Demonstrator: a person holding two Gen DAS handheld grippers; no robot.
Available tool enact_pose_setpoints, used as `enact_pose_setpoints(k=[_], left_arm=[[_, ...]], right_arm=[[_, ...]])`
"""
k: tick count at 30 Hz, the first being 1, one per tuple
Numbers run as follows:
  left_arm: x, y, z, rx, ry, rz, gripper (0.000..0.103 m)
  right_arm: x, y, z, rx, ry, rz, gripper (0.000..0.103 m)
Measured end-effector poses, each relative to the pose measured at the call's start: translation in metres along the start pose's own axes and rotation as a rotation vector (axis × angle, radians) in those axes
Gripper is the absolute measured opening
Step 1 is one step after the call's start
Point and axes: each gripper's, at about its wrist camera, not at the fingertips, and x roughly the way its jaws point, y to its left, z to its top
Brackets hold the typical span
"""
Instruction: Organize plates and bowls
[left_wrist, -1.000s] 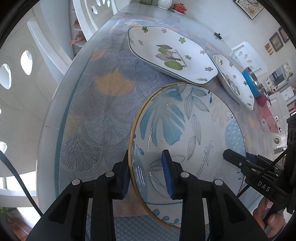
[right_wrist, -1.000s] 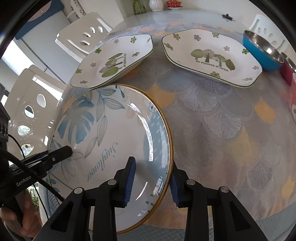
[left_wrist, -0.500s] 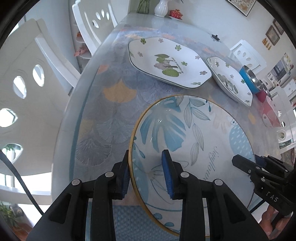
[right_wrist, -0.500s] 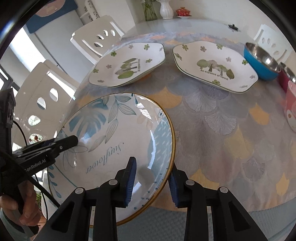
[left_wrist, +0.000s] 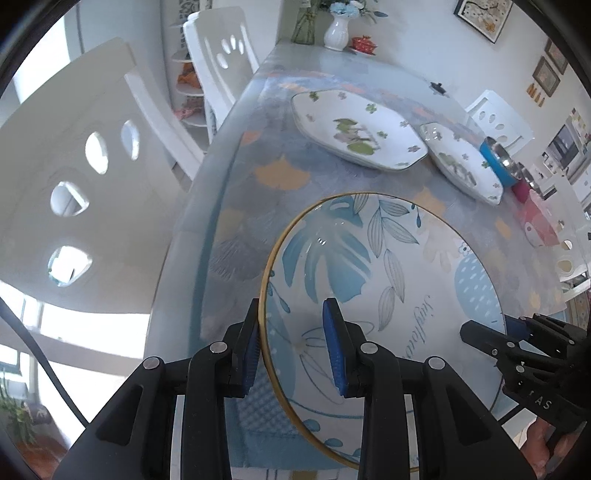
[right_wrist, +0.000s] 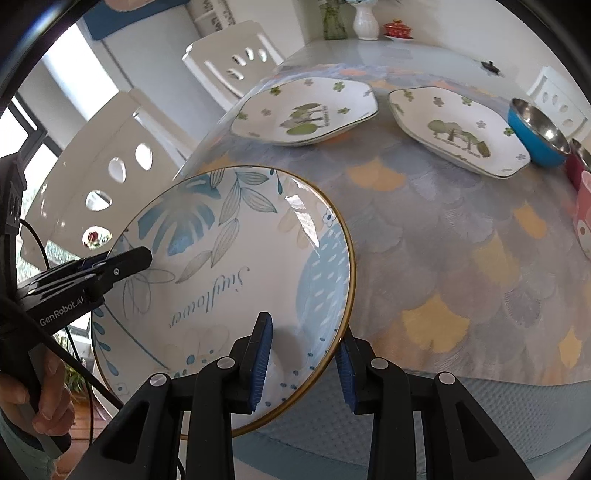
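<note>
Both grippers are gripping the round leaf-print plate (right_wrist: 236, 258) by its gold rim: left gripper (left_wrist: 291, 343) at 9 o'clock, right gripper (right_wrist: 303, 358) at 5 o'clock (fingers narrow). It is hanging over the worktop's (right_wrist: 443, 258) near edge, two green-flowered plates (right_wrist: 306, 110) lying at 12 o'clock.

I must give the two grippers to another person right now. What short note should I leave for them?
Left gripper: shut on the left rim of the round blue-leaf plate.
Right gripper: shut on the same plate's right rim.
The plate is held between both, above the near edge of the table.
Two white tree plates lie side by side farther back; a blue bowl and red and pink bowls sit at the far right.
Done: round plate picked up.
Left: set it down, stack the plates, gather the bowls.
</note>
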Motion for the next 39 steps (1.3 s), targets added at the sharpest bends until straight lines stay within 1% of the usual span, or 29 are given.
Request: enact_pose_setpoints(k=[4,8,11,16,19,23,27,33,36,39], left_arm=[[0.006,0.006,-0.009,-0.01,0.008,0.028,0.028],[0.007,0.012,-0.016,-0.022,0.017,0.038,0.028],[0.009,0.015,-0.018,-0.03,0.026,0.045,0.028],[0.011,0.013,-0.017,-0.003,0.031,0.068,0.028],[0.013,0.014,-0.016,-0.008,0.035,0.075,0.028],[0.014,0.017,-0.014,-0.04,0.037,0.063,0.028],[0.013,0.018,-0.013,-0.042,0.038,0.058,0.029],[0.002,0.023,-0.007,-0.058,0.011,0.054,0.03],[-0.004,0.029,-0.003,-0.084,0.007,0.044,0.03],[-0.018,0.034,0.001,-0.096,-0.024,0.038,0.03]], right_arm=[[0.01,0.008,-0.006,-0.02,0.018,-0.003,0.032],[0.019,0.013,-0.012,-0.031,0.036,-0.006,0.032],[0.023,0.017,-0.014,-0.046,0.035,-0.017,0.032],[0.025,0.021,-0.02,-0.04,0.035,-0.016,0.032],[0.025,0.021,-0.021,-0.036,0.032,-0.014,0.032],[0.027,0.024,-0.02,-0.041,0.036,-0.023,0.032],[0.025,0.025,-0.023,-0.038,0.043,-0.013,0.032],[0.023,0.023,-0.022,-0.038,0.062,-0.022,0.032],[0.02,0.016,-0.02,-0.013,0.074,-0.014,0.032],[0.01,0.008,-0.016,0.028,0.07,0.005,0.032]])
